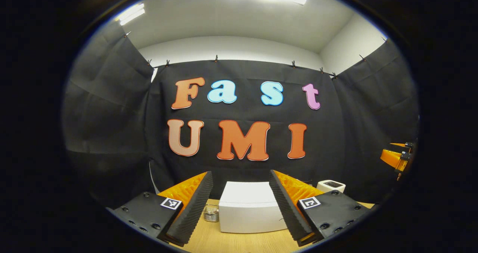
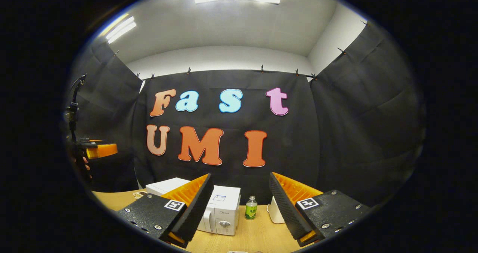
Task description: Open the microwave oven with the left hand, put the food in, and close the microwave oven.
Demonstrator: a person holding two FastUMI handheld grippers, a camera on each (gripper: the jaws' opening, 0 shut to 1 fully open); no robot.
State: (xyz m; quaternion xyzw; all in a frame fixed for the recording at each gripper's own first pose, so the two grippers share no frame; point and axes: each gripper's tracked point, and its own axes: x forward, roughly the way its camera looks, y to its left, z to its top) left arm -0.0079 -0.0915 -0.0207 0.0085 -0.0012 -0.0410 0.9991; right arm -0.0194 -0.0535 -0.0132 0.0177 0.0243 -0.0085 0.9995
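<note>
The white microwave [image 1: 248,208] stands on the wooden table [image 1: 239,241], straight ahead between the spread fingers of my left gripper [image 1: 241,178], which is open and holds nothing. In the right gripper view the microwave [image 2: 224,206] shows its front with a dial, door shut, partly hidden behind my left-hand finger [image 2: 194,204]. My right gripper [image 2: 241,180] is open and empty, raised above the table. The left gripper [image 2: 95,150], held by a hand, shows far left in that view. The right gripper [image 1: 397,157] appears at the far right edge of the left gripper view.
A small clear glass container [image 1: 211,212] sits just left of the microwave. A white appliance [image 1: 331,186] stands at the back right, and again as the white appliance [image 2: 275,210] behind my right finger. A green-labelled bottle [image 2: 251,208] stands right of the microwave.
</note>
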